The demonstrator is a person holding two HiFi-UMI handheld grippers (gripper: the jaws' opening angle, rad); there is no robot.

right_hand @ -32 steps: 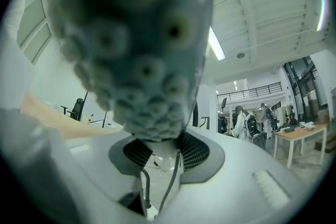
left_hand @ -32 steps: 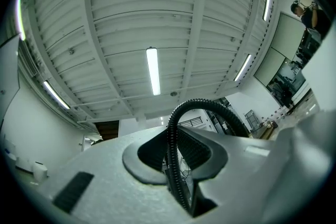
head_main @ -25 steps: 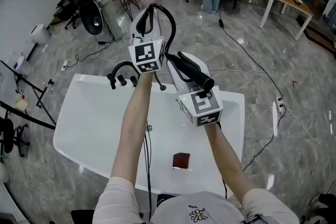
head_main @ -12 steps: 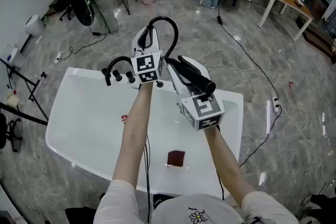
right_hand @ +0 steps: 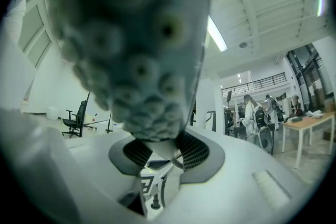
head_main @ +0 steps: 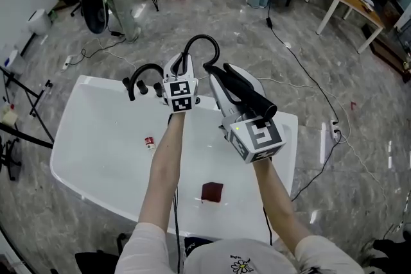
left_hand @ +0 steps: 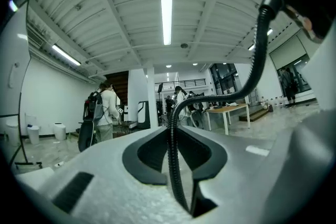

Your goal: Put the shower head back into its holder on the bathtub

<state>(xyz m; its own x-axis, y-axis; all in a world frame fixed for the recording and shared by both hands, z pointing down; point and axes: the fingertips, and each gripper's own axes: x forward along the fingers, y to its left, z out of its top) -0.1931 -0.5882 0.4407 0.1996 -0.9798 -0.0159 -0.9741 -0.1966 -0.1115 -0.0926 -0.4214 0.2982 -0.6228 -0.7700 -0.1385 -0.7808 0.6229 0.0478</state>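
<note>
So the person is standing over a white bathtub [head_main: 83,131] with 1 gripper in each hand, both reaching toward the far rim. The right gripper [right_hand: 160,152] is clamping down on the shower head [right_hand: 131,50], with both jaws squeezing the neck right under the nozzle face. In the right gripper view that bumpy nozzle face is filling most of the top of the frame. From the head view the shower head's black handle is lying tilted across the top of that gripper, up in the air over the far edge of the tub and not sitting in anything.

The left gripper [head_main: 180,70] is pinching the black ribbed hose [left_hand: 175,168]. Its 2 jaws are closed on it, and the hose is running up between them and arcing over to the shower head. This gripper is hanging just right of the black faucet [head_main: 155,88] on the far rim.

Down in the tub, a small red and white thing [head_main: 149,142] and a dark red square [head_main: 212,192] are lying well apart from each other.
</note>
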